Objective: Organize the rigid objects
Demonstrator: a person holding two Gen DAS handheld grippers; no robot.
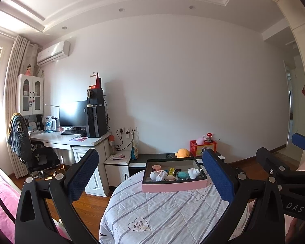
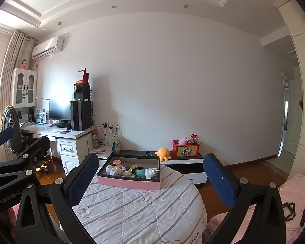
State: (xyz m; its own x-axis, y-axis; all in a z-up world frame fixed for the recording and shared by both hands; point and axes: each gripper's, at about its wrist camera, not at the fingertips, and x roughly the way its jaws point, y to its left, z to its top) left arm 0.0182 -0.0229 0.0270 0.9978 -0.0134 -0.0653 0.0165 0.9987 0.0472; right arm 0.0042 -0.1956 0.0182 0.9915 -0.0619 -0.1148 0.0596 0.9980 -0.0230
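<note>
2 grippers, the left gripper (image 1: 150, 174) and the right gripper (image 2: 150, 174), are held with jaws wide and nothing gripped. Ahead of both jaw pairs, well apart, the pink tray (image 1: 173, 186) is seen on the quilted table (image 1: 162, 213), small objects (image 1: 168, 173) gathered inside. An outset or a finished sort is equally suggested.

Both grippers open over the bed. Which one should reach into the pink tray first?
Slightly the left gripper: the pink tray sits centred between its fingers. For the right gripper, it lies left of centre.
</note>
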